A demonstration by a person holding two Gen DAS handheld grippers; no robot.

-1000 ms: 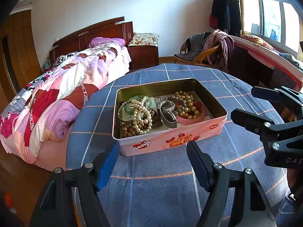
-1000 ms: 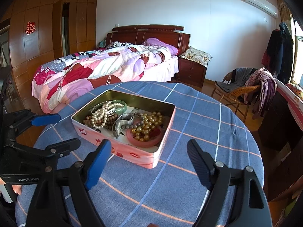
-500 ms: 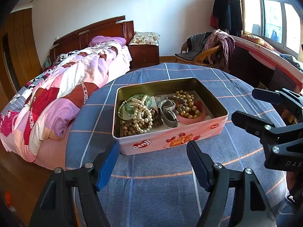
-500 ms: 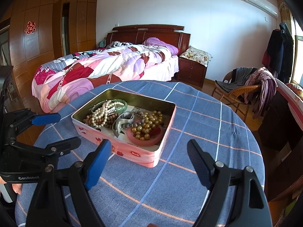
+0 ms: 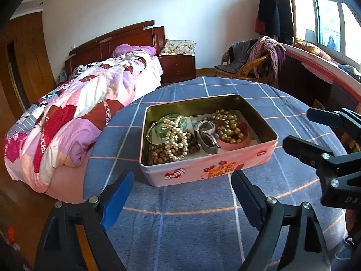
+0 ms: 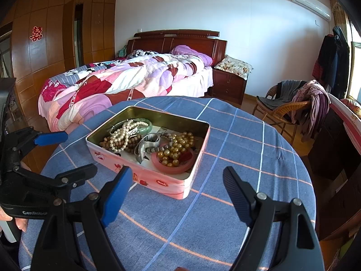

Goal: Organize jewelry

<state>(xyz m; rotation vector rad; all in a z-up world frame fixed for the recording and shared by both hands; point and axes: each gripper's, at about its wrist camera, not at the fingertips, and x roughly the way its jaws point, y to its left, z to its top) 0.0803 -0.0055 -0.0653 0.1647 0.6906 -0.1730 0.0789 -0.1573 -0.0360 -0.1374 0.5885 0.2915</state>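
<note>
In the left wrist view, the pink tin (image 5: 208,169) sits at the centre of the frame on the round bench (image 5: 203,214) with its blue checked cloth; its near wall carries a red heart logo reading "genji" beside a picture of biscuits and strawberries, and a smaller red label at its right end is too small to read. Inside lie a pearl strand (image 5: 174,135) over a green bangle (image 5: 172,123), brown wooden beads (image 5: 161,154), a silver watch (image 5: 207,136) and gold beads (image 5: 229,126) on a pink ring. The left gripper (image 5: 182,192) hangs at the lower edge, jaws spread wide and empty, just short of the tin. The right gripper (image 5: 315,131) enters at the right edge, its body lettered "DAS", cut off by the frame. A quilted bed (image 5: 79,113) fills the left. In the right wrist view, the tin (image 6: 146,178) lies left of centre, a red label on its near corner unreadable. The right gripper (image 6: 178,187) has jaws spread and empty before it. The left gripper (image 6: 65,155), marked "GenRobot", stands at the lower left, jaws apart. A red double-happiness character (image 6: 36,33) hangs on the wooden wardrobe in the upper left, and an air conditioner (image 6: 311,3) is in the upper right.
</note>
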